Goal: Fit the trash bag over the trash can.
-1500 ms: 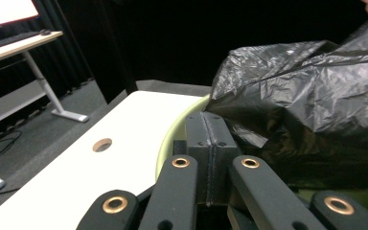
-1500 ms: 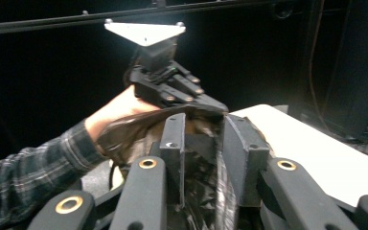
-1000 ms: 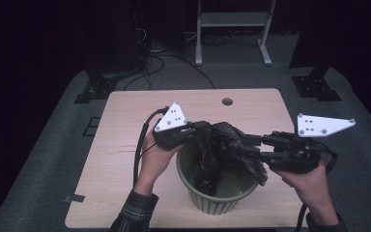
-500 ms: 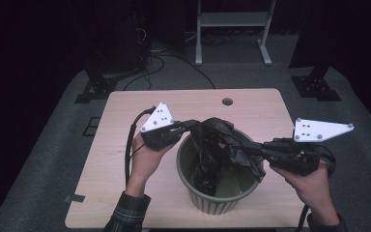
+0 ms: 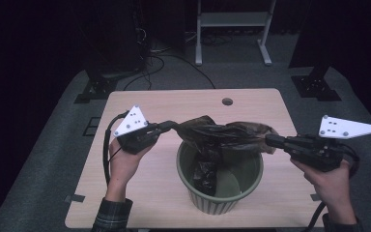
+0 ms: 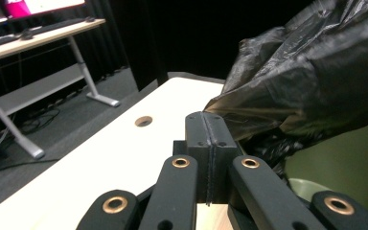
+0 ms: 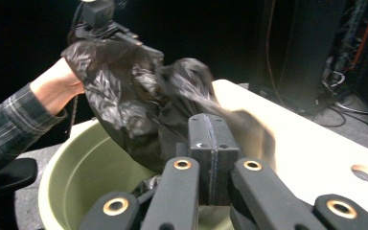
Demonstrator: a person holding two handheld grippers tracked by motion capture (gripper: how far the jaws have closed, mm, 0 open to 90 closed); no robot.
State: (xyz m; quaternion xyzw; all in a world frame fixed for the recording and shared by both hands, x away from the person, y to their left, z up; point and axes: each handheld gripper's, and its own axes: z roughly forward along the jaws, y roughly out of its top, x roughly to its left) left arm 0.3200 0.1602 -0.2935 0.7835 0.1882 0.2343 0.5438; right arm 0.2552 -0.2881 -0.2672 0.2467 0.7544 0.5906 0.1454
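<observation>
Both tools pinch a black bag (image 5: 222,133), stretched between them above a green bin (image 5: 220,181) on the bench (image 5: 164,104). The left tool (image 5: 166,127) grips its left end, the right tool (image 5: 273,141) its right; part hangs into the bin.

Glossy, crinkled black plastic bag (image 5: 222,133) (thin film), matt green bin (image 5: 220,193), pale wood table (image 5: 149,193)

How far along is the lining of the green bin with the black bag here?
Done: part of the black plastic bag already hangs inside the round green bin. In hand: left gripper and right gripper are both shut on its edge, stretching it across the opening. Left: folding the bag's mouth over the rim.
</observation>
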